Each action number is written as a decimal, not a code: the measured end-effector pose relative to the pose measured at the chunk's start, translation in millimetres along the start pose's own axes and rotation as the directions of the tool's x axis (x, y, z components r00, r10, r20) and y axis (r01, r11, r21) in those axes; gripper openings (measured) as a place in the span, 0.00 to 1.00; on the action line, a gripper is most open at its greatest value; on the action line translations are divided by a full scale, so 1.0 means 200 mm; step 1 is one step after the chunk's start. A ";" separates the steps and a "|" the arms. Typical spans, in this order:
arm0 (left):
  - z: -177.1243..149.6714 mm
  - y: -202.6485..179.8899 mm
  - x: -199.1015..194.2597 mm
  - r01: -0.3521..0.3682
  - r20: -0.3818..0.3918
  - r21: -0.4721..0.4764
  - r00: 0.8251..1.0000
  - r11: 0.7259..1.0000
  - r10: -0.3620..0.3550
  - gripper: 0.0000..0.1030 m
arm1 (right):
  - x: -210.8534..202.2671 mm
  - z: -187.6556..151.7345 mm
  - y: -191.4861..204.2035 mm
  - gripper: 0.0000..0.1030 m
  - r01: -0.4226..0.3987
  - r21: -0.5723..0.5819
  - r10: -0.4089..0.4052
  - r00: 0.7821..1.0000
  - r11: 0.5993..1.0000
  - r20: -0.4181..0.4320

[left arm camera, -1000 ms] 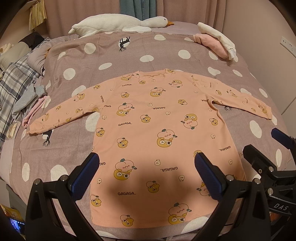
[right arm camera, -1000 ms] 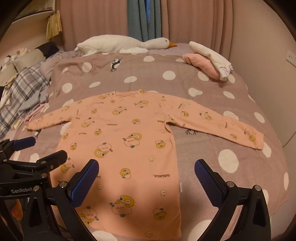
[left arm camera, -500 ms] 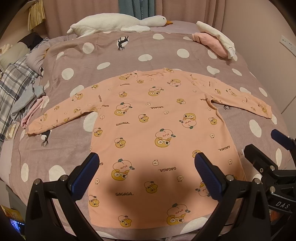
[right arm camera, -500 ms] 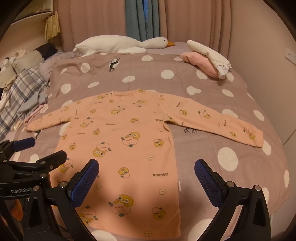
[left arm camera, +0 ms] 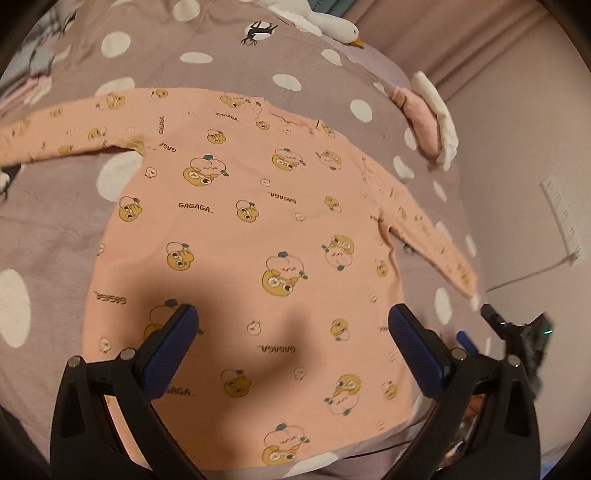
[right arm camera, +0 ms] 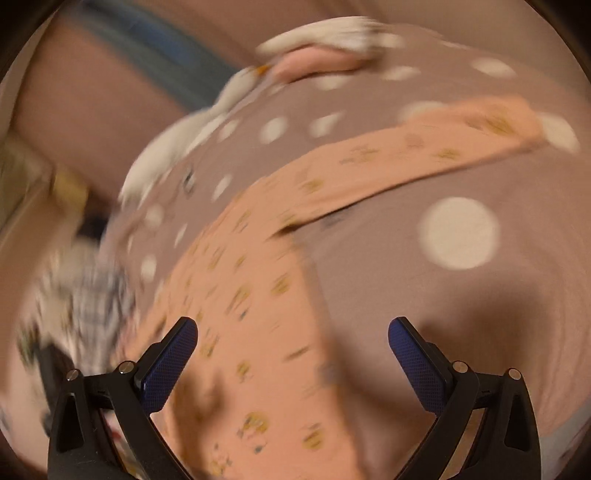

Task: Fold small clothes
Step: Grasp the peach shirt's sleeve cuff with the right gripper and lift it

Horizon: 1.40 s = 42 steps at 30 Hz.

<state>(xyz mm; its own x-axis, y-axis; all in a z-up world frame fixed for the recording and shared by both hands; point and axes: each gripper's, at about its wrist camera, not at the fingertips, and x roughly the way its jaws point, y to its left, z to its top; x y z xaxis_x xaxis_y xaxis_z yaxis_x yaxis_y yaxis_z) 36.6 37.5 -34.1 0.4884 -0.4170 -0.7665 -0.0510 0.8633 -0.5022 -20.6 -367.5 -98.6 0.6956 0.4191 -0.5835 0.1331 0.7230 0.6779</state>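
While both claws hang spread and empty, the left gripper [left arm camera: 291,325] is over the hem of the peach shirt [left arm camera: 251,236], which lies flat on the dotted bedspread [left arm camera: 55,229]; the right gripper [right arm camera: 291,336] is above its right side. Beyond lies a goose plush [left arm camera: 332,26].
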 end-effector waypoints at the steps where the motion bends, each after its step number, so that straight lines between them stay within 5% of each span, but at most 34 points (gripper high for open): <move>1: 0.01 0.00 0.00 0.008 0.006 -0.005 1.000 1.000 -0.008 1.00 | -0.01 0.03 -0.04 0.99 0.005 0.023 -0.005 1.000 1.000 0.013; 7: 0.08 0.01 -0.01 0.021 0.056 -0.002 0.998 1.000 -0.020 1.00 | -0.03 0.26 -0.36 0.99 0.123 0.194 -0.143 0.985 0.973 0.093; 18: 0.15 0.04 0.05 -0.006 0.051 -0.046 0.999 0.999 0.008 1.00 | 0.02 0.50 -0.53 0.95 0.023 0.318 -0.104 0.965 0.948 0.240; 22: 0.16 0.06 0.06 -0.018 0.051 -0.064 0.998 0.998 0.021 1.00 | 0.05 0.56 -0.62 0.72 0.011 0.361 -0.115 0.957 0.932 0.267; 26: 0.18 0.09 0.05 -0.034 0.055 -0.077 0.998 0.996 0.038 1.00 | 0.08 0.60 -0.70 0.28 0.009 0.413 -0.130 0.955 0.911 0.266; 29: 0.18 0.11 0.04 -0.037 0.059 -0.090 0.997 0.995 0.042 1.00 | 0.10 0.62 -0.73 0.09 0.020 0.434 -0.147 0.954 0.901 0.261; 35: 0.18 0.16 0.01 -0.063 0.069 -0.101 0.995 0.993 0.070 1.00 | 0.05 0.66 -0.51 0.07 0.069 0.296 -0.154 0.949 0.953 0.275; 42: 0.15 0.26 -0.07 -0.060 0.095 -0.127 0.993 0.990 0.072 1.00 | -0.01 0.77 0.05 0.07 0.084 0.021 -0.087 0.954 0.996 0.286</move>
<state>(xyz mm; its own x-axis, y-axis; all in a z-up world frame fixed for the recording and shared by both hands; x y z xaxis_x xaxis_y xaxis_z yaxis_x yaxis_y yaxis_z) 52.8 96.7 -36.6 0.5636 -0.3251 -0.7594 -0.1904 0.8434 -0.5024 87.8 -446.5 -21.5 0.8542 0.1799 -0.4878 0.2063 0.7440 0.6356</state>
